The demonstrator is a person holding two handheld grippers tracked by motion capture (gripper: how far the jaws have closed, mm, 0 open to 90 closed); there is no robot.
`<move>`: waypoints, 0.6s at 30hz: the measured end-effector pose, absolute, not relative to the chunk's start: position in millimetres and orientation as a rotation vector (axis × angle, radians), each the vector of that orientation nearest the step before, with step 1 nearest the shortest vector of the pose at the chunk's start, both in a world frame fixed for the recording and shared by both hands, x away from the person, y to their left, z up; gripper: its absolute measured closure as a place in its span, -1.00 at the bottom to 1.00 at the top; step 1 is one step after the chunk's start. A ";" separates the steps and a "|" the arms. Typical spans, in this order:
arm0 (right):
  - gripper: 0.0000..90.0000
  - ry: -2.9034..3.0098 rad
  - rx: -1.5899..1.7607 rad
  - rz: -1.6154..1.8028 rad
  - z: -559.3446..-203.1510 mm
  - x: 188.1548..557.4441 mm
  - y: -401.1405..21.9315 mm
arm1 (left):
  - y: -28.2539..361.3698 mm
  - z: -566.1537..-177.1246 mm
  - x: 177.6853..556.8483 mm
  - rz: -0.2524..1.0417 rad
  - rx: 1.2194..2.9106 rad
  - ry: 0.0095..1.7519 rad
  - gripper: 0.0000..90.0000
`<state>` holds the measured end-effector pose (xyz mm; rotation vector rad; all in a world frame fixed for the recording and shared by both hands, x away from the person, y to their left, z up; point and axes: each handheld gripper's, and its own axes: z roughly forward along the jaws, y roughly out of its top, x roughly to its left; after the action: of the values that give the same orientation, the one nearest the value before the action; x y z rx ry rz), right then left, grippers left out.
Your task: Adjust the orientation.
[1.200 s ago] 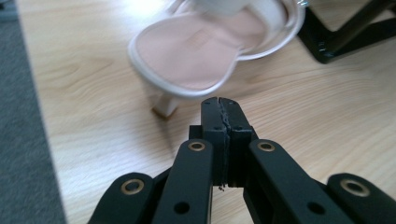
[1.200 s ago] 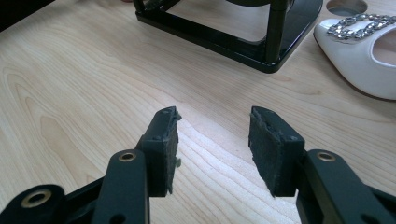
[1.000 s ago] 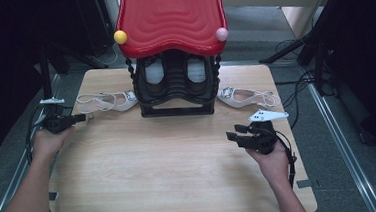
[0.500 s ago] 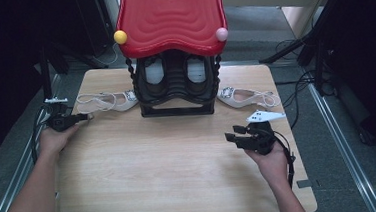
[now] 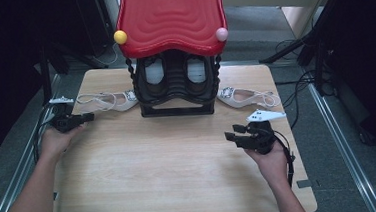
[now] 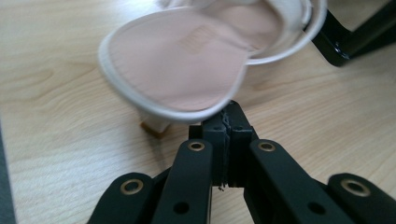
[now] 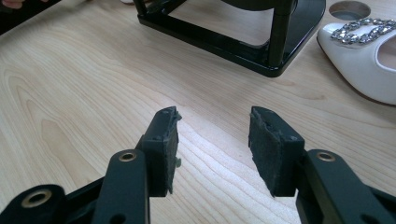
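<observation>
High view: the left gripper (image 5: 69, 121) lies at the table's left edge with its tips at the heel end of the left shoe (image 5: 106, 100), a pale slingback lying just beside the black shoe rack (image 5: 175, 92). The right gripper (image 5: 243, 135) hovers over bare wood, well apart from the right shoe (image 5: 243, 97), which lies beyond its tips on the far side of the rack's foot. A red wavy lid (image 5: 172, 19) overhangs the rack and shades the slots under it.

Left gripper view: the jaws are pressed together with nothing between them, and the left shoe's (image 6: 187, 60) heel cup hangs just above and ahead of the tips. Whether the tips touch its rim is hard to tell, since the shoe is blurred. The shoe looks light, with a stiff sole, a thin soft strap and a slim heel tip under it. The firm rim of the heel cup seems the best place to pinch; the strap would likely flop. The rack's base sits right of the jaws, close enough to snag the toe.

Right gripper view: the jaws stand apart and empty above the table (image 7: 93, 84). The right shoe's (image 7: 359, 65) jewelled toe lies ahead to their right, the rack's frame (image 7: 261, 46) straight ahead. The glossy upper may slip.
</observation>
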<state>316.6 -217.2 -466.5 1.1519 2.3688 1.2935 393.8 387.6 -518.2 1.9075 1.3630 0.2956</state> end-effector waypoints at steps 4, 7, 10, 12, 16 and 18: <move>0.20 2.369 1.161 1.290 -466.6 315.8 -219.0 | 397.2 -521.0 393.7 0.294 1.892 1.402 1.00; 0.20 2.366 1.158 1.296 -465.9 315.4 -218.4 | 405.4 -524.8 396.0 0.306 1.870 1.436 1.00; 0.20 2.370 1.153 1.290 -466.5 315.9 -218.0 | 408.7 -529.6 401.2 0.312 1.874 1.466 1.00; 0.20 2.371 1.154 1.287 -467.0 316.7 -217.9 | 411.7 -531.9 403.4 0.321 1.853 1.475 1.00; 0.21 2.372 1.161 1.281 -468.0 317.0 -217.9 | 417.3 -534.8 409.5 0.309 1.809 1.487 1.00; 0.21 2.370 1.167 1.277 -468.4 316.9 -217.9 | 416.3 -535.4 413.4 0.309 1.809 1.482 1.00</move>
<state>316.9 -217.9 -468.4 1.1666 2.3699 1.2768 413.4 416.3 -535.4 1.8091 1.4822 0.3087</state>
